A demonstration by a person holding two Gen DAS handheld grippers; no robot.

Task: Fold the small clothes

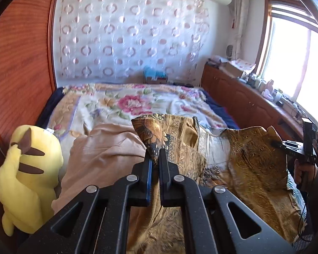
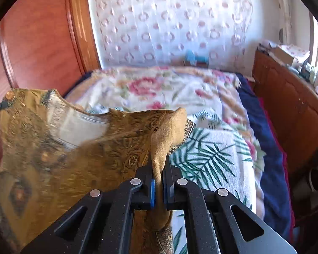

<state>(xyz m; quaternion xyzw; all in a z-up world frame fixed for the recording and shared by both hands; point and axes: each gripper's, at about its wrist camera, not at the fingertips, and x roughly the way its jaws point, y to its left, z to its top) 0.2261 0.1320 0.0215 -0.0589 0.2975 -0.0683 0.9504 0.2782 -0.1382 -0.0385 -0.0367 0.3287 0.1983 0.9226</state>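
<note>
Yellow plush (image 1: 25,175) beside beige cloth (image 1: 103,154) (left of gold garment (image 1: 250,165)).

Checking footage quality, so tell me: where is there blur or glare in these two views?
Left wrist view: bright window blown out white, patterned curtain slightly smeared. Right wrist view: gold patterned garment motion-blurred, floral bedspread soft.

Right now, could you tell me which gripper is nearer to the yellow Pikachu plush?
Left. The left gripper grips the golden patterned garment just right of the Pikachu plush; the right gripper holds the garment's far side.
</note>
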